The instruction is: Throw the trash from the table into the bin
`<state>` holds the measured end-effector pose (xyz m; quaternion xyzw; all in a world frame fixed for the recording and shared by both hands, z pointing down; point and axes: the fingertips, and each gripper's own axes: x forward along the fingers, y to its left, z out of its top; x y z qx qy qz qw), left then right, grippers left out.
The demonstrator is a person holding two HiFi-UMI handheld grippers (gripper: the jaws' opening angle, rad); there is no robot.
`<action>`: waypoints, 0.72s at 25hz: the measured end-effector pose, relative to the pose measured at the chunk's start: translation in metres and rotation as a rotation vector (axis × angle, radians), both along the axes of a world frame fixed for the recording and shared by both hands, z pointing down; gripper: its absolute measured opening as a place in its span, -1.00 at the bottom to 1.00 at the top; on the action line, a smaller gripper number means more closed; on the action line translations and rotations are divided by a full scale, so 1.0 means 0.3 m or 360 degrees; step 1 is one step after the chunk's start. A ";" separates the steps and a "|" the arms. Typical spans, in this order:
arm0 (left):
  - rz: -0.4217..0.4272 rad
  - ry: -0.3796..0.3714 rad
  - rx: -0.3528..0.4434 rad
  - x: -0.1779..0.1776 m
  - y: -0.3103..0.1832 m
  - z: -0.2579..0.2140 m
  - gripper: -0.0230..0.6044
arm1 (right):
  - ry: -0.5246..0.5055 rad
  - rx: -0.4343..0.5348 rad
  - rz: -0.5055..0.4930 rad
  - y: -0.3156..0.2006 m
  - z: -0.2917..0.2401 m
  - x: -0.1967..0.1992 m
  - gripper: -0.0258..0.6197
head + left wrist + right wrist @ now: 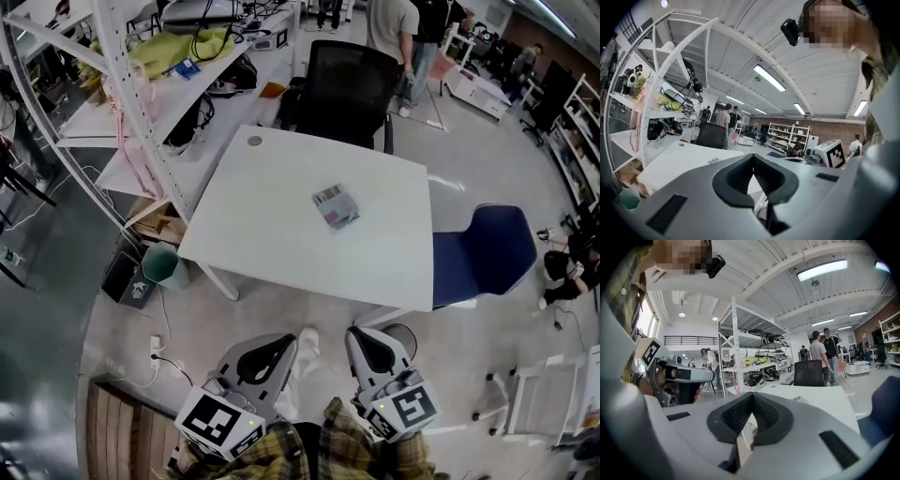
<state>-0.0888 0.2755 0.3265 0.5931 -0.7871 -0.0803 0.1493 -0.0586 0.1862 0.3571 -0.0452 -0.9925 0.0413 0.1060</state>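
Observation:
A small flat packet with a barcode [336,206] lies alone near the middle of the white table [281,234]. It shows as a small grey scrap in the left gripper view [714,161] and in the right gripper view [799,399]. A green bin [161,265] stands on the floor by the table's near left corner, also low at the left of the left gripper view [629,198]. My left gripper [281,343] [753,157] and right gripper [370,336] [751,395] hover short of the table's near edge. Both are shut and hold nothing.
A black office chair [347,89] stands at the table's far side and a blue chair [487,248] at its right. A white shelving rack [141,103] runs along the left. A power strip [156,349] lies on the floor. People stand beyond the table.

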 end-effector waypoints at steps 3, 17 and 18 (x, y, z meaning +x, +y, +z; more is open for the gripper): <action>0.0010 -0.0008 -0.0013 -0.104 -0.098 -0.003 -0.90 | 0.0005 -0.0025 0.0004 -0.087 0.000 -0.104 -0.92; 0.0012 -0.0071 -0.0032 -0.428 -0.530 -0.082 -0.90 | -0.0013 -0.0076 -0.0042 -0.499 -0.067 -0.474 -0.92; 0.0012 -0.0070 -0.0036 -0.438 -0.546 -0.079 -0.90 | -0.0014 -0.0077 -0.0039 -0.519 -0.063 -0.486 -0.92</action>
